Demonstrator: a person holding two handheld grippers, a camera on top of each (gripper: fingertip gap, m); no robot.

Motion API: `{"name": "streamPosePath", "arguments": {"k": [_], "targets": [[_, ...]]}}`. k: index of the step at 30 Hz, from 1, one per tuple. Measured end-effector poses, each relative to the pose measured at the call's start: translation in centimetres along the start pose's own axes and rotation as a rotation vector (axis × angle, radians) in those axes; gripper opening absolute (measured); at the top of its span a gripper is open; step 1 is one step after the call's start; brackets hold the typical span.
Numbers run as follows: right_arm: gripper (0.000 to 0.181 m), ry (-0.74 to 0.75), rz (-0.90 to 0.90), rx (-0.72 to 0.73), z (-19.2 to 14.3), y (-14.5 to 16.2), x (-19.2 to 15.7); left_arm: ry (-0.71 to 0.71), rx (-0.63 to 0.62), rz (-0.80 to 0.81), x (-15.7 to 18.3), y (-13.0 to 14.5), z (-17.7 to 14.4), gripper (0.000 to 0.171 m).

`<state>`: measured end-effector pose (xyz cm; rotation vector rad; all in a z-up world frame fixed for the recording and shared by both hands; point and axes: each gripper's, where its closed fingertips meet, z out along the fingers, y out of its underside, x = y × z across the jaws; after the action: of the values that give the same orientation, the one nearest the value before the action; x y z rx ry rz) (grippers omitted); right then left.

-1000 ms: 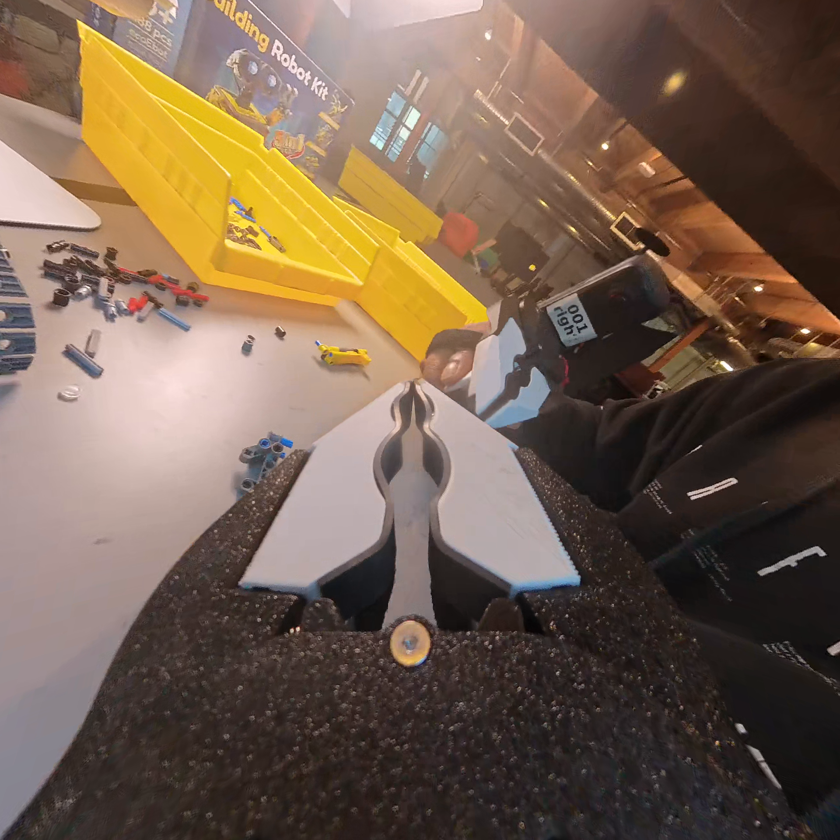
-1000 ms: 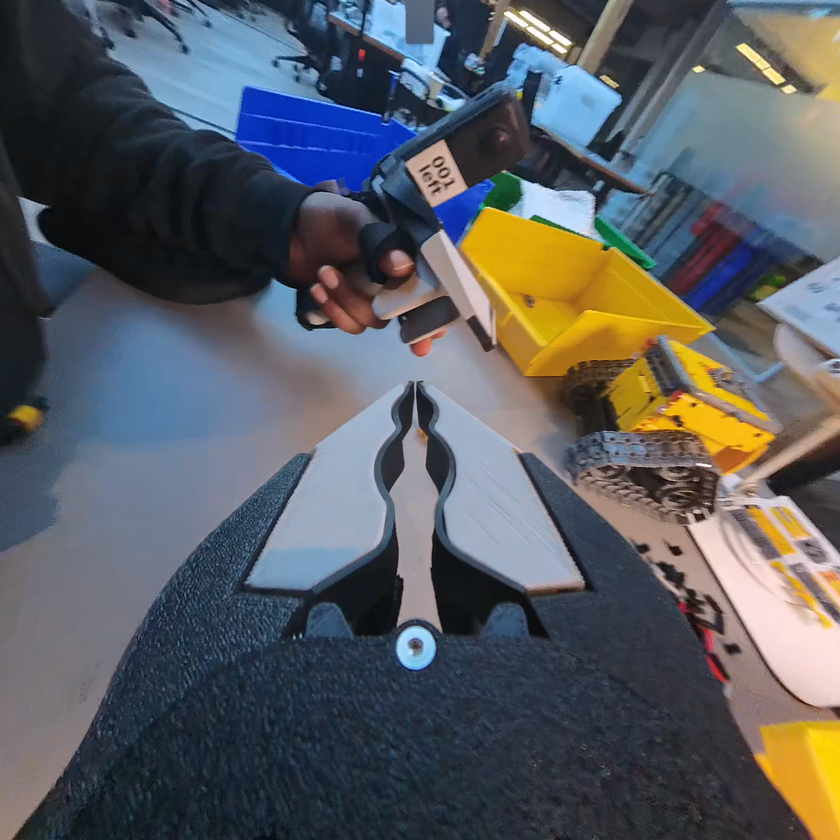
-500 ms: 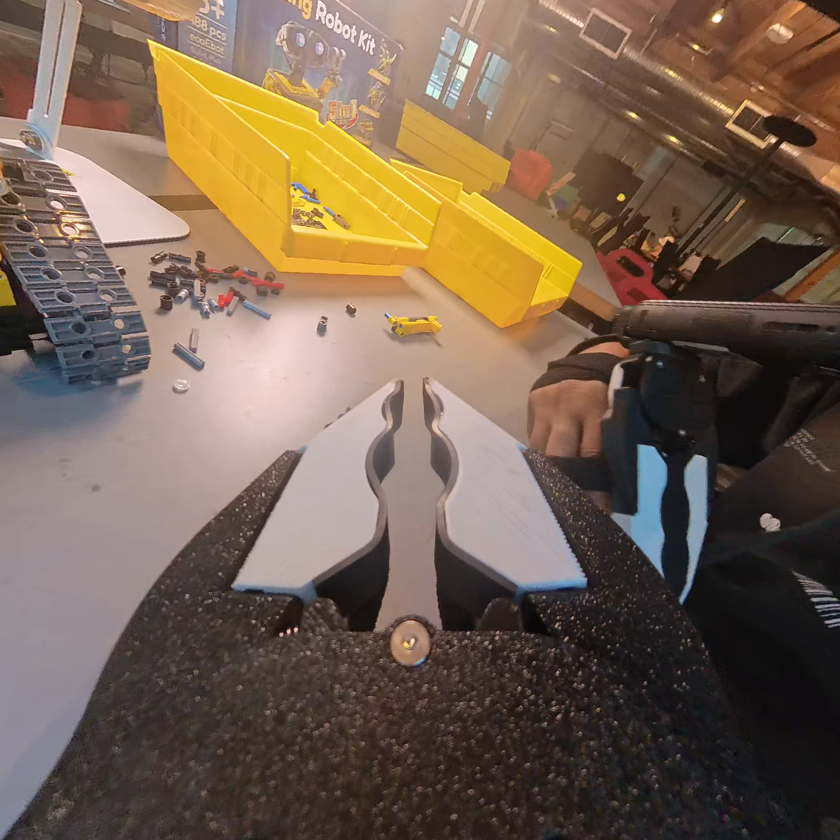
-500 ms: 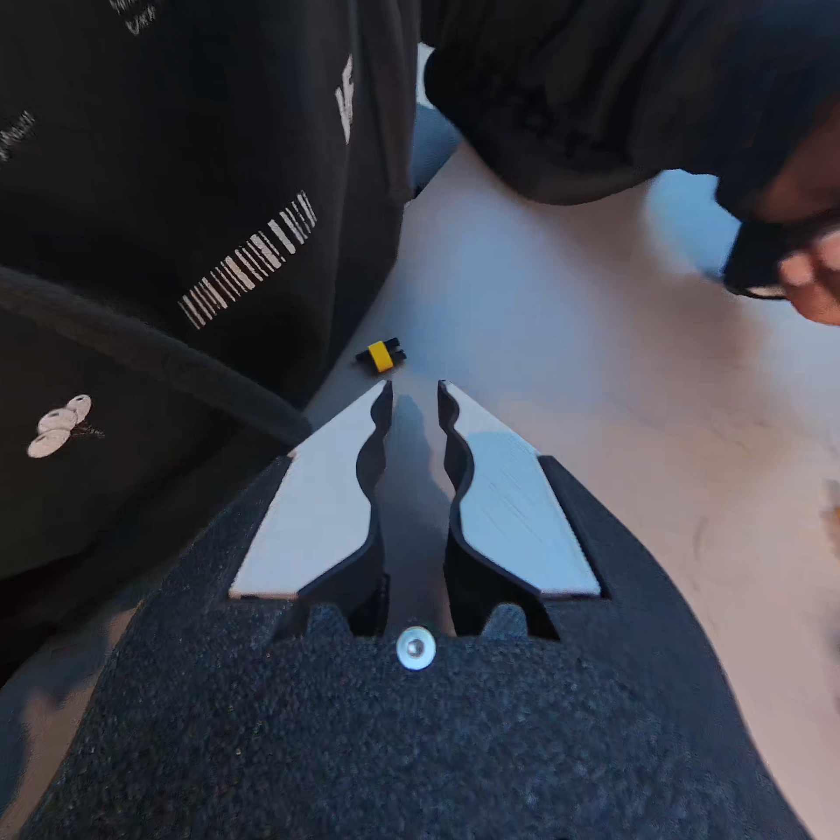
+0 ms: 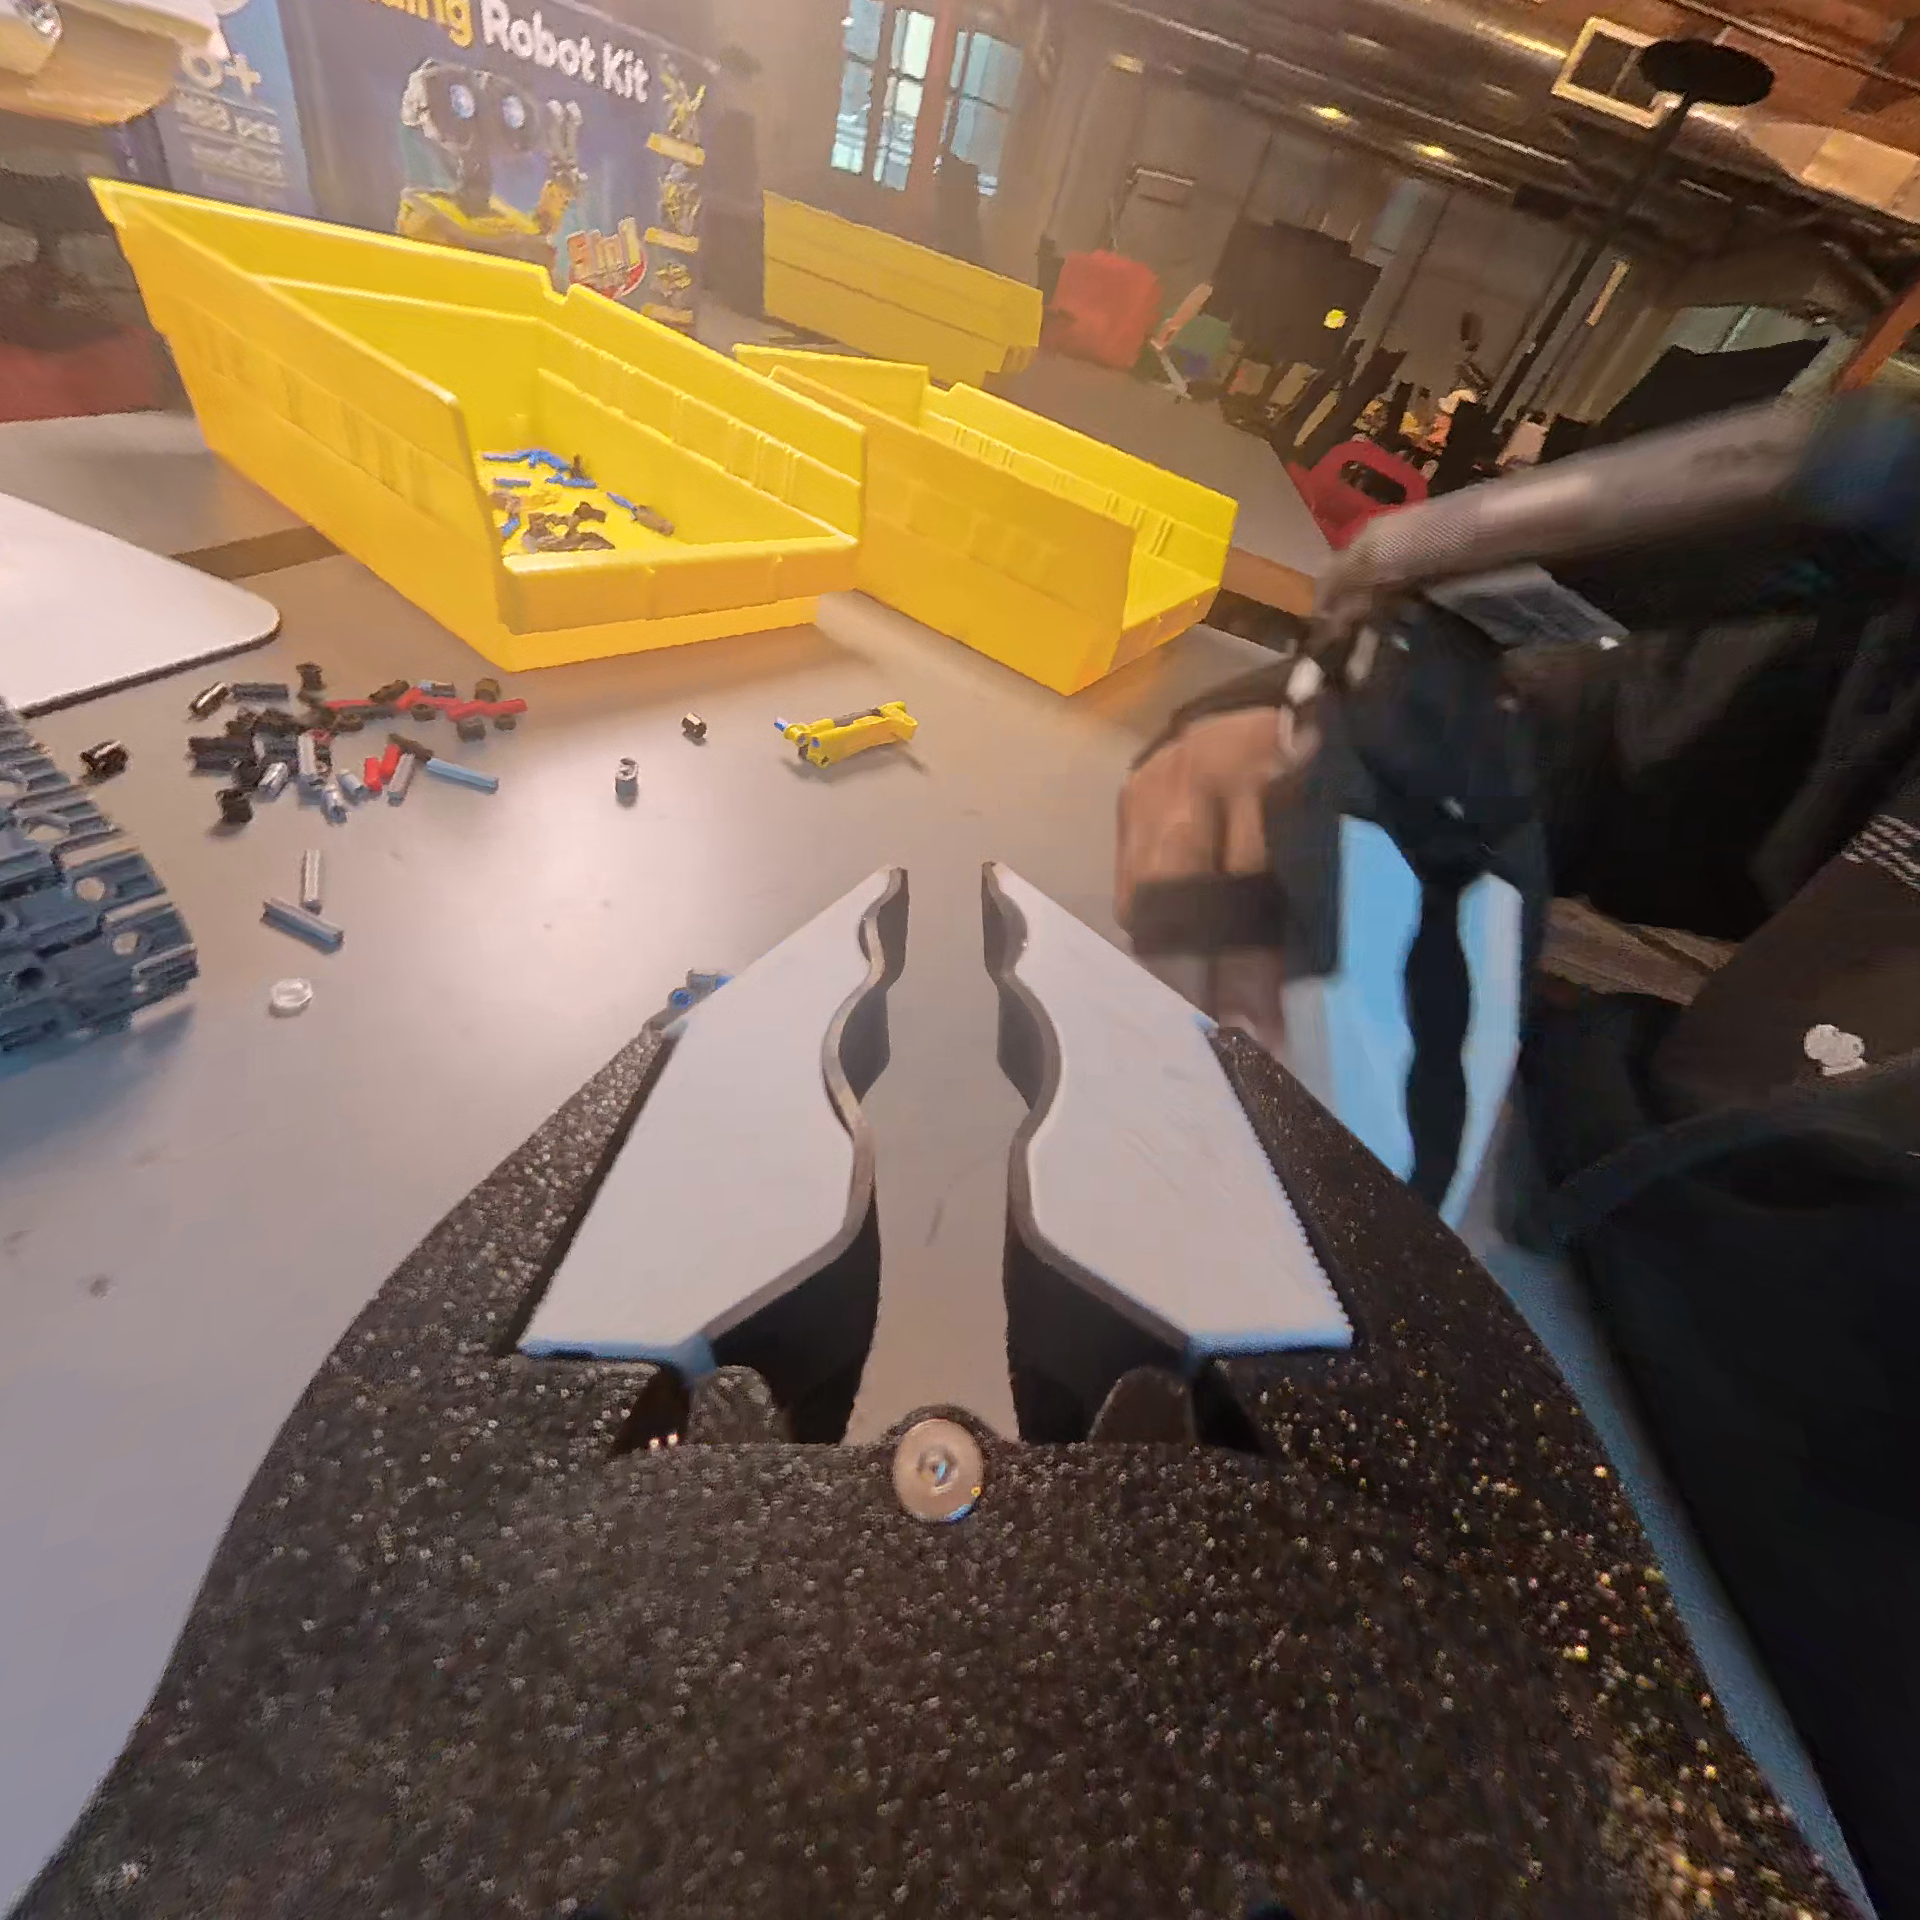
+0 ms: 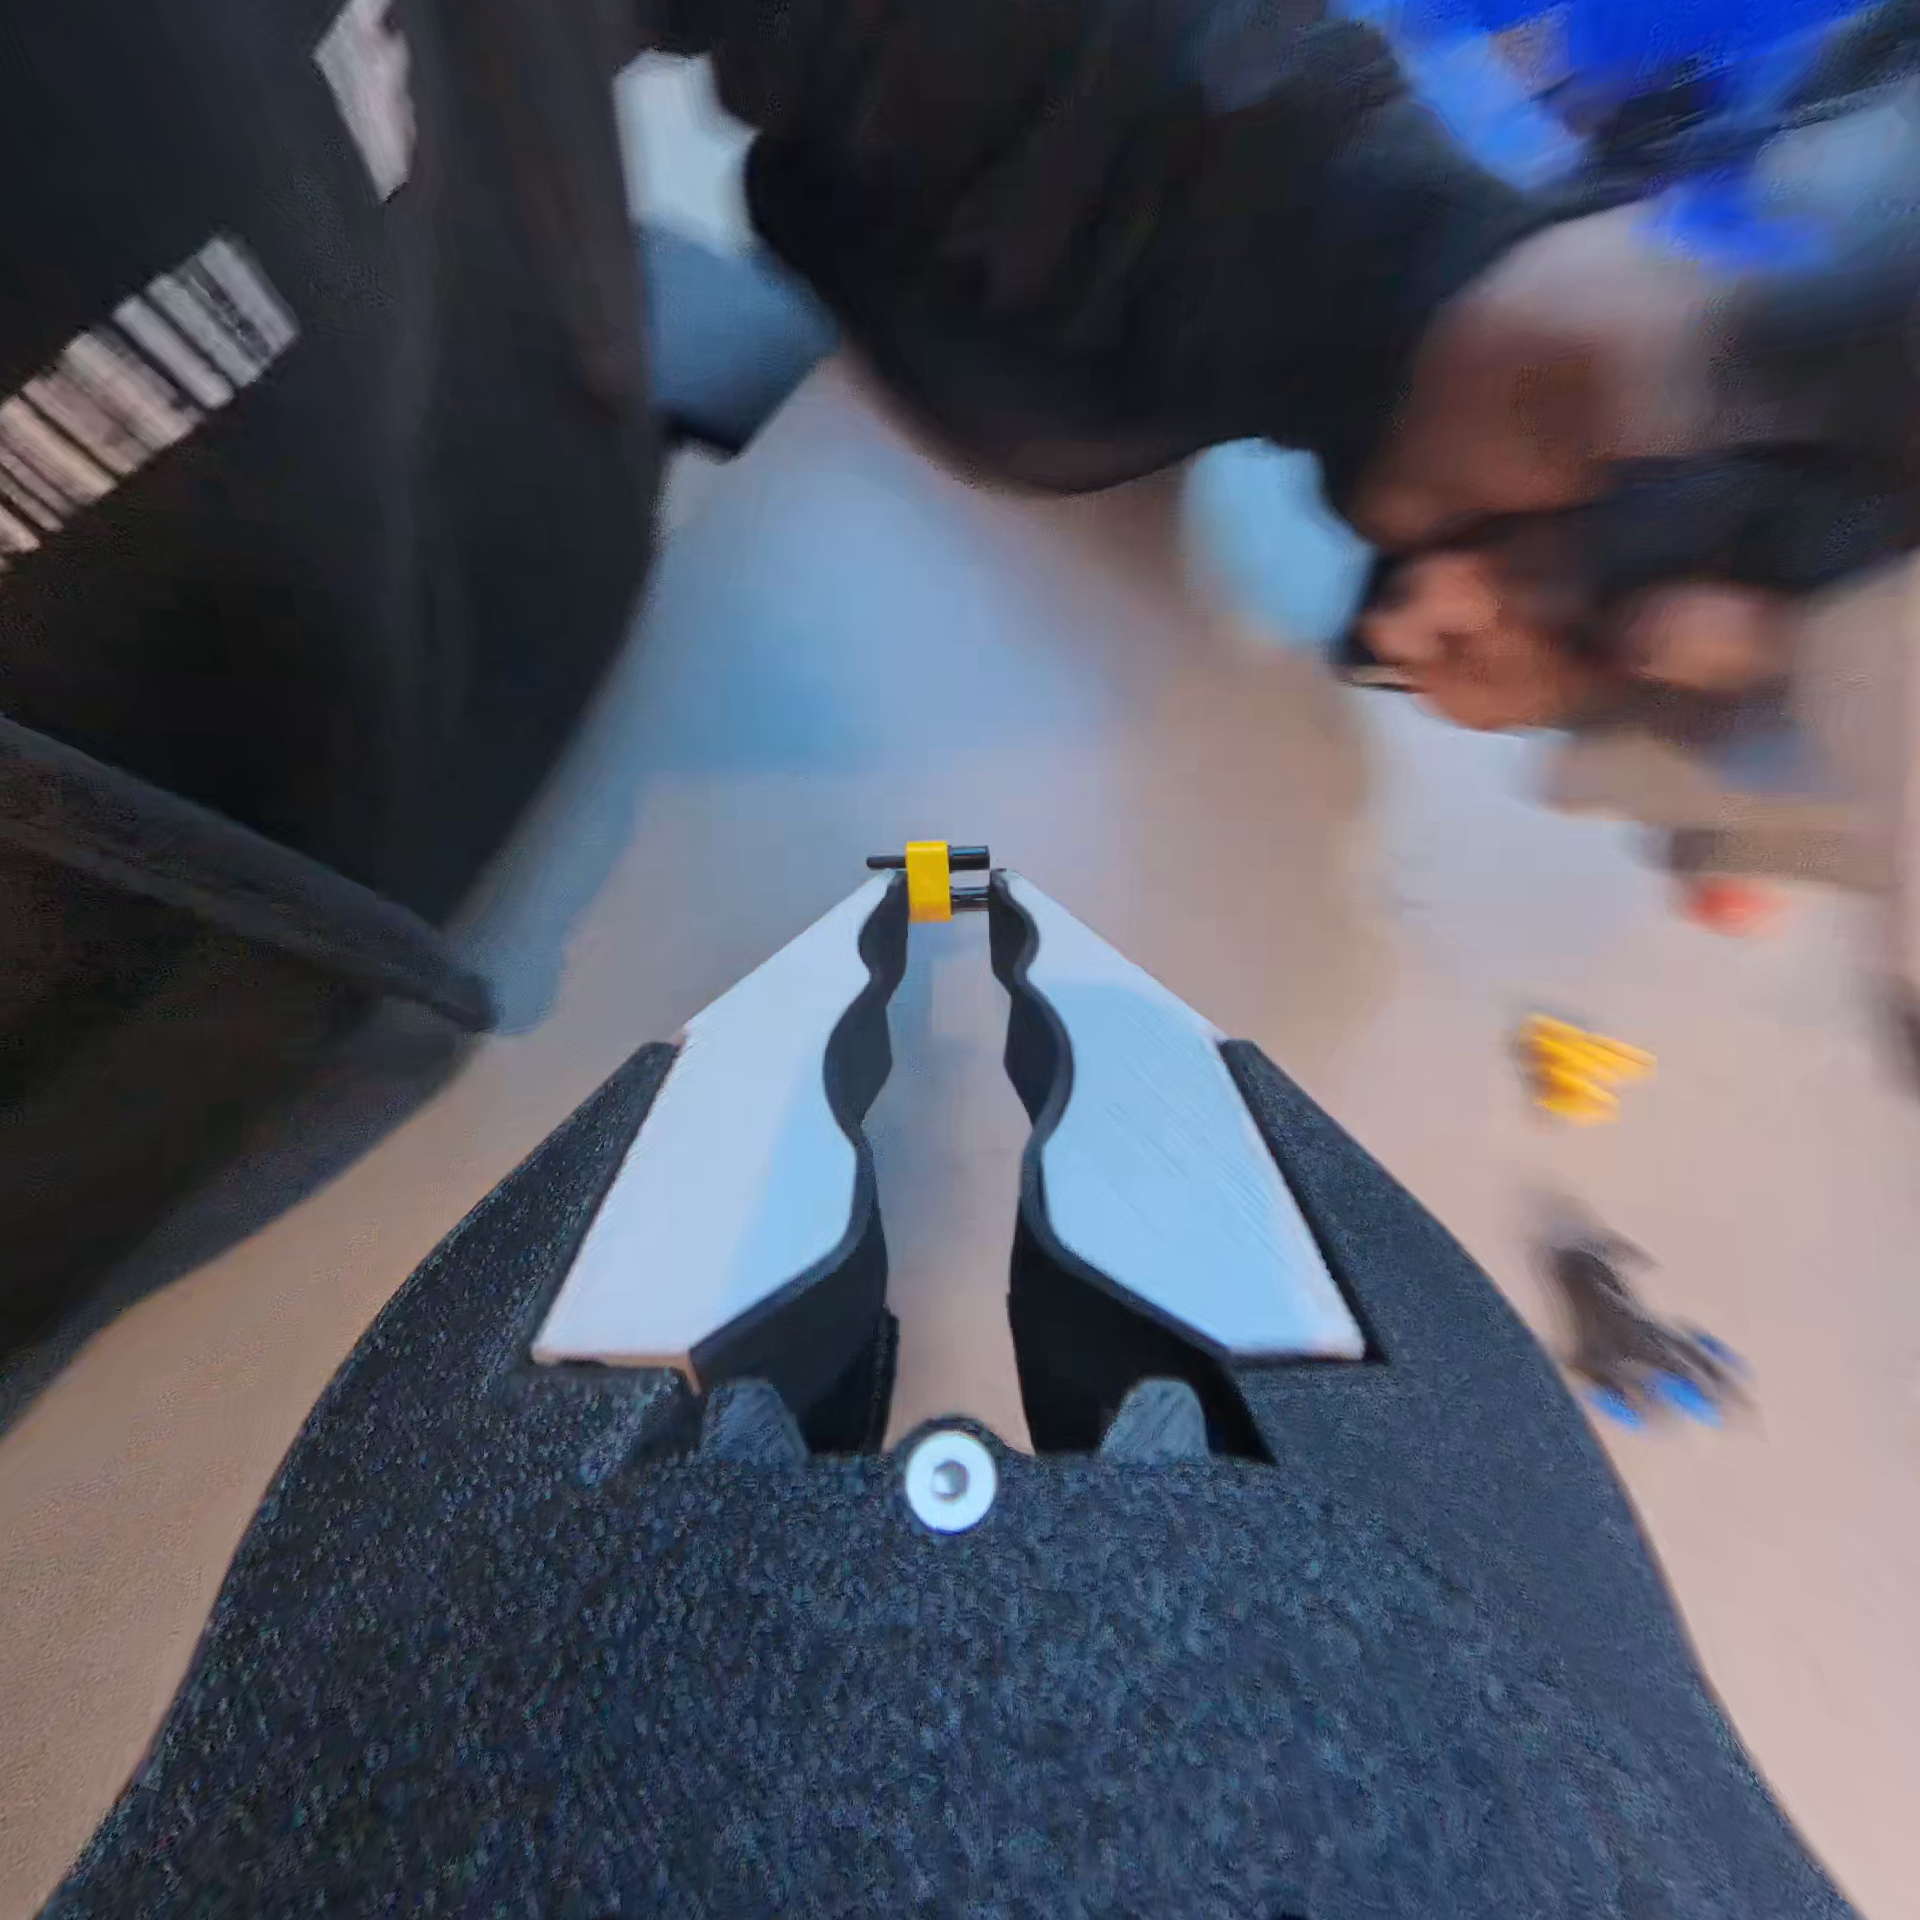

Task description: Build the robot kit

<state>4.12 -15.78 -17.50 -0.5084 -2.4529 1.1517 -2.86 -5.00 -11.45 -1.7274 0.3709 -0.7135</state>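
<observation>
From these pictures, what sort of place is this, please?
Probably a workshop or maker space, at a work table. Yellow parts bins stand on it, small building-kit pieces lie scattered beside them, and a robot kit box stands behind. The hall beyond has bare ceiling pipes.

A workshop or maker space: yellow parts bins (image 5: pixel 665 540) sit upper centre on a grey desk (image 5: pixel 436 1091), loose small building-kit pieces (image 5: pixel 332 738) scattered at left, a kit box (image 5: pixel 499 135) behind, exposed ceiling ducts (image 5: pixel 1455 73) upper right.
</observation>
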Motion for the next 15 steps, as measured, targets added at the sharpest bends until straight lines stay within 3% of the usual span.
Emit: {"name": "streamPosePath", "arguments": {"k": [3,5,9,15], "targets": [[0.015,0.332,0.021,0.156,-6.1,-1.2,5.6,0.076,0.065,0.067,2.2,-1.5,-0.1,0.025],[0.015,0.479,0.011,0.176,-8.9,-1.2,7.3,0.094,0.092,0.152,3.6,-2.3,0.0,0.032],[0.015,0.49,0.059,0.272,-10.1,-2.0,7.3,0.077,0.038,0.335,5.4,-1.6,1.4,0.033],[0.015,0.41,0.078,0.281,-9.2,-1.8,6.6,0.123,-0.003,0.399,6.8,-0.7,1.6,0.018]]}}
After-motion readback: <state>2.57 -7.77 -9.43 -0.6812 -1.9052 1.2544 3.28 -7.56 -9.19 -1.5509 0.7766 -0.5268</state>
